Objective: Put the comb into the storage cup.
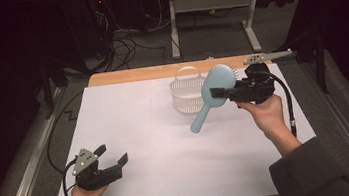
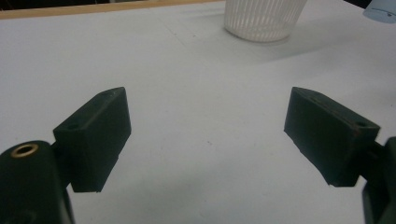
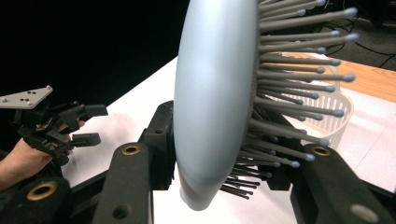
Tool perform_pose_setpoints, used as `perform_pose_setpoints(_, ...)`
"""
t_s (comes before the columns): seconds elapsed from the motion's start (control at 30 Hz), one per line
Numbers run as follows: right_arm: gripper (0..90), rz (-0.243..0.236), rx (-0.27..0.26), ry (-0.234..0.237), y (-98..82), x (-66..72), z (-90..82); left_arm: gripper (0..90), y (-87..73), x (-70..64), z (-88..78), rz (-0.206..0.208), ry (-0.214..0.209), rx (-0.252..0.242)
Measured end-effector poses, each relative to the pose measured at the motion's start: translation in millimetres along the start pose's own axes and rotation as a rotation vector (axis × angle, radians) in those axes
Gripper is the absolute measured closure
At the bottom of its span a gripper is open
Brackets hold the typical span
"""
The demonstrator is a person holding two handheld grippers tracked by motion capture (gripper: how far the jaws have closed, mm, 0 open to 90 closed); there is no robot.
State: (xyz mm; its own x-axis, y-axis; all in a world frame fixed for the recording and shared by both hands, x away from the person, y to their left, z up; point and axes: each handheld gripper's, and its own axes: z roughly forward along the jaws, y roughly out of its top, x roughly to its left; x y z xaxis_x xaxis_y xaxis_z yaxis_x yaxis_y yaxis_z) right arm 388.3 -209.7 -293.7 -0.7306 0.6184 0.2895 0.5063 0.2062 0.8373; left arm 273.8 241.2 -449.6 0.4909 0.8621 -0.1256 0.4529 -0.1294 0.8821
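A pale blue hairbrush (image 1: pixel 213 93) hangs in the air, handle slanting down to the left. My right gripper (image 1: pixel 218 92) is shut on its head beside a white slatted basket (image 1: pixel 188 91). In the right gripper view the brush's smooth back (image 3: pixel 210 102) faces left, its bristles point right, and the basket (image 3: pixel 338 109) sits behind them. At the near left corner my left gripper (image 1: pixel 114 155) rests low over the white sheet, jaws wide apart with nothing between them. Its fingers (image 2: pixel 95 137) frame bare sheet in the left gripper view, and the basket (image 2: pixel 264 18) stands far ahead.
A white sheet (image 1: pixel 159 155) covers the table, with a wooden edge (image 1: pixel 129 76) showing at the back. Metal rails run along both sides. A table frame and cables lie on the floor beyond. My left hand and gripper (image 3: pixel 86 126) appear in the right gripper view.
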Motion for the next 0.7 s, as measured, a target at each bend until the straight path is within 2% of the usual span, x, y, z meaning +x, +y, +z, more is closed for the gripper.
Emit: perform_pose_setpoints(0.7, 55.7, 0.021, -0.007, -0.047, 19.3, -11.9, 4.2, 14.1, 0.6, 1.3, 1.0, -0.004, -0.004, 0.001)
